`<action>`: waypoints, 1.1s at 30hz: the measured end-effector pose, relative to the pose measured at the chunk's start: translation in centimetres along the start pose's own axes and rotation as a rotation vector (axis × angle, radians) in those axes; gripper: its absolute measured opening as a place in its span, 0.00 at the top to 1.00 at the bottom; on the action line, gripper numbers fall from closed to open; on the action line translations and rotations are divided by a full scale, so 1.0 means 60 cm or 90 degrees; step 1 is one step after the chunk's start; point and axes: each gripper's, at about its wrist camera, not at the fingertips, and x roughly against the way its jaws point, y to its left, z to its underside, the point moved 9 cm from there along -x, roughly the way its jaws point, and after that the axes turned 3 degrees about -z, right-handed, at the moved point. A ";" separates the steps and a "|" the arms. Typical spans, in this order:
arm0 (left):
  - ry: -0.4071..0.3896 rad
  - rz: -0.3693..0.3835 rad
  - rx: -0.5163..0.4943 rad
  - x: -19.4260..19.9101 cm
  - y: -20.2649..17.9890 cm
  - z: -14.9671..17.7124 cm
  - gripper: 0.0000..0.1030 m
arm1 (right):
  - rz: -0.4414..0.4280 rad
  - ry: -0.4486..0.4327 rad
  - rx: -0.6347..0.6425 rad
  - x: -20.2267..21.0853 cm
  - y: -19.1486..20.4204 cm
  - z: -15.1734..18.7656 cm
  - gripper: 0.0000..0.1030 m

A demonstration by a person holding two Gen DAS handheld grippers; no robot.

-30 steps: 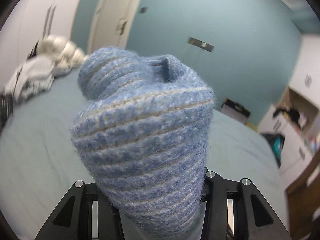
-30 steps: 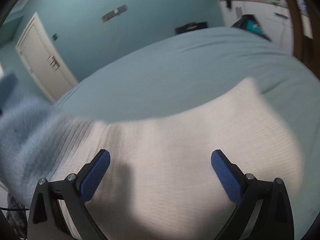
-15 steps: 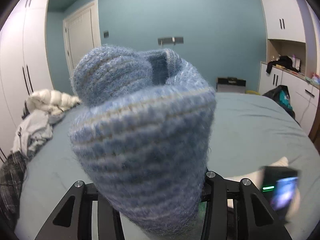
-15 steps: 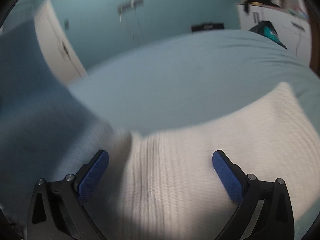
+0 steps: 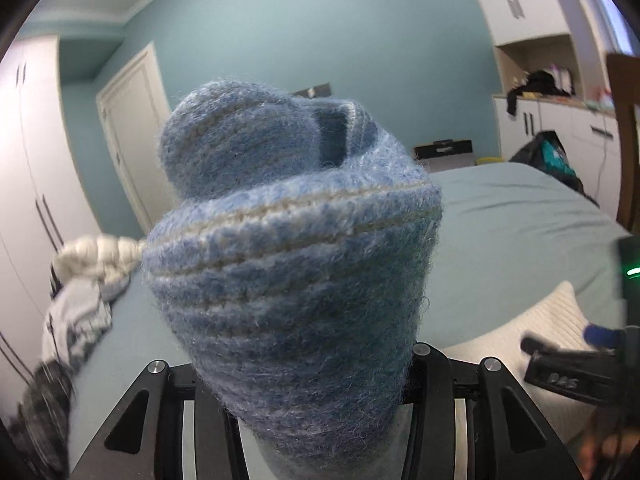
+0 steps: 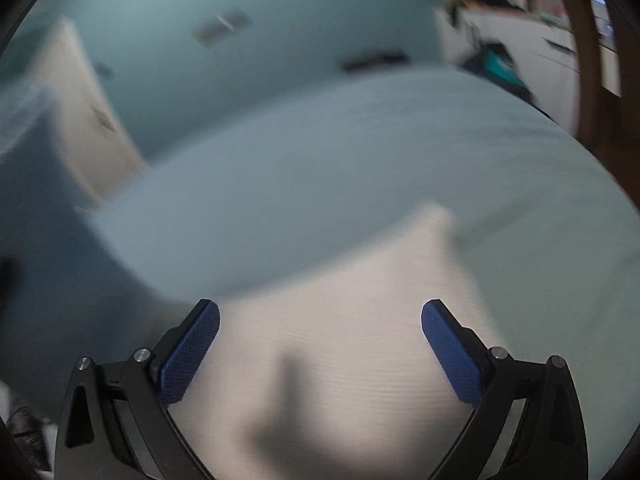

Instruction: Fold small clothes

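I see blue knit sock bunched btwn jaws of left hand-held gripper, clenched on it, sock standing up in front of lens, above bed. Right hand-held gripper released, jaws wide, nothing btwn pads, tilted down over white knit garment lying flat on bed; view blurred. Count: 1 sock, 1 white garment, 2 grippers. Clothes pile at bed's far left edge.
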 end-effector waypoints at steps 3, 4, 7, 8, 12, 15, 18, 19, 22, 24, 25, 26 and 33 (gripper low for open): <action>-0.031 0.000 -0.050 0.020 -0.050 -0.016 0.58 | 0.028 0.101 0.140 -0.046 -0.002 0.050 0.01; -0.039 0.000 -0.075 0.026 -0.069 -0.020 0.59 | 0.011 0.096 0.169 -0.037 0.005 0.050 0.01; -0.074 0.012 -0.153 0.047 -0.138 -0.026 0.59 | -0.091 0.143 0.087 -0.003 -0.021 0.033 0.02; -0.083 0.013 -0.174 0.052 -0.156 -0.025 0.59 | -0.146 0.139 0.014 0.022 -0.044 0.022 0.02; -0.100 0.014 -0.260 0.069 -0.250 -0.014 0.59 | -0.115 0.047 -0.183 0.094 -0.182 -0.005 0.02; -0.078 0.013 -0.303 0.068 -0.311 0.007 0.60 | -0.118 -0.103 -0.344 0.162 -0.284 -0.032 0.02; -0.067 0.006 -0.385 0.063 -0.369 0.046 0.60 | -0.162 -0.191 -0.446 0.187 -0.338 -0.062 0.02; -0.064 0.003 -0.427 0.062 -0.390 0.064 0.60 | -0.172 -0.200 -0.451 0.190 -0.343 -0.064 0.02; -0.087 -0.013 -0.566 0.058 -0.442 0.123 0.57 | -0.232 -0.191 -0.398 0.203 -0.272 -0.066 0.02; -0.136 -0.027 -0.598 0.069 -0.451 0.138 0.56 | -0.257 -0.181 -0.322 0.198 -0.226 -0.086 0.02; -0.143 -0.021 -0.592 0.073 -0.449 0.137 0.53 | -0.258 -0.173 -0.274 0.197 -0.204 -0.092 0.02; -0.151 0.003 -0.580 0.079 -0.445 0.135 0.46 | -0.251 -0.159 -0.233 0.196 -0.178 -0.082 0.02; -0.155 0.365 -0.477 0.172 -0.408 0.120 0.00 | -0.291 -0.022 -0.094 0.177 -0.100 -0.033 0.02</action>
